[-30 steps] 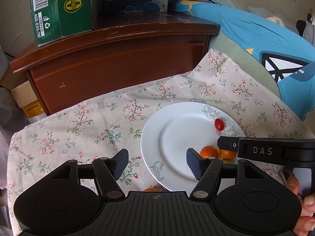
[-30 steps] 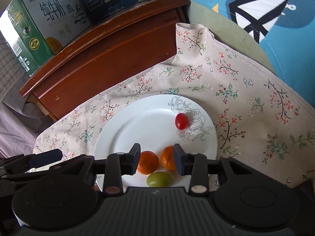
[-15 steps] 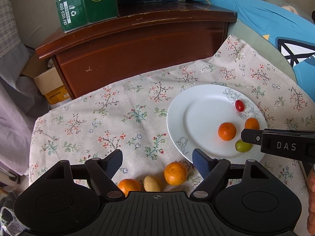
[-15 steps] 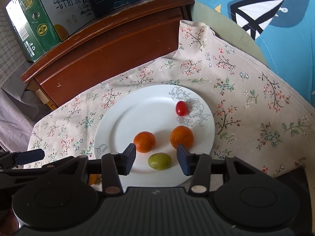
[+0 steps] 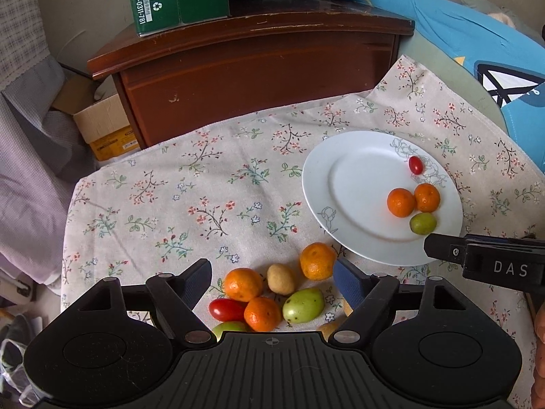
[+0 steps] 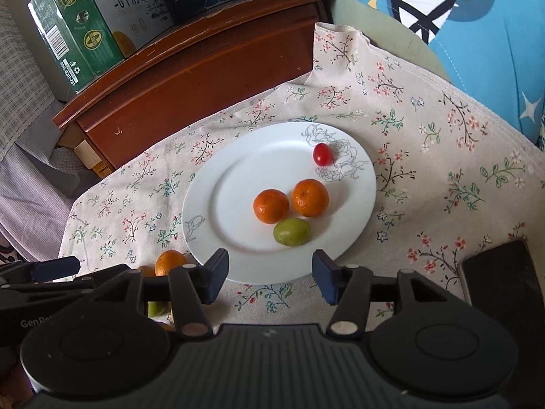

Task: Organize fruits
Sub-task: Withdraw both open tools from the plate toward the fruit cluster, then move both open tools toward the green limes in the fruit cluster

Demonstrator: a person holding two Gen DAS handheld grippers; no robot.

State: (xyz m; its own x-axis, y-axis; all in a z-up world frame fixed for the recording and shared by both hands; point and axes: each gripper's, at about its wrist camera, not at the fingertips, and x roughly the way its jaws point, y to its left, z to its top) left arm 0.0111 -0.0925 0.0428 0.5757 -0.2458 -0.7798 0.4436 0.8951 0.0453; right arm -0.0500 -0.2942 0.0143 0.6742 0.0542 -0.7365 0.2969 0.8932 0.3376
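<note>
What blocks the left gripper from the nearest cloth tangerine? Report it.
Nothing visible does. The left gripper is open above the pile, and the tangerine lies bare between its fingers, with a yellowish fruit beside it.

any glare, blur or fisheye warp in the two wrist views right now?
Left wrist: sharp, soft daylight, no glare on the plate; cabinet edge bows from fisheye, corners vignetted. Right wrist: sharp too; the oranges cast soft shadows to the right, dark corners, cabinet curves strongly.
</note>
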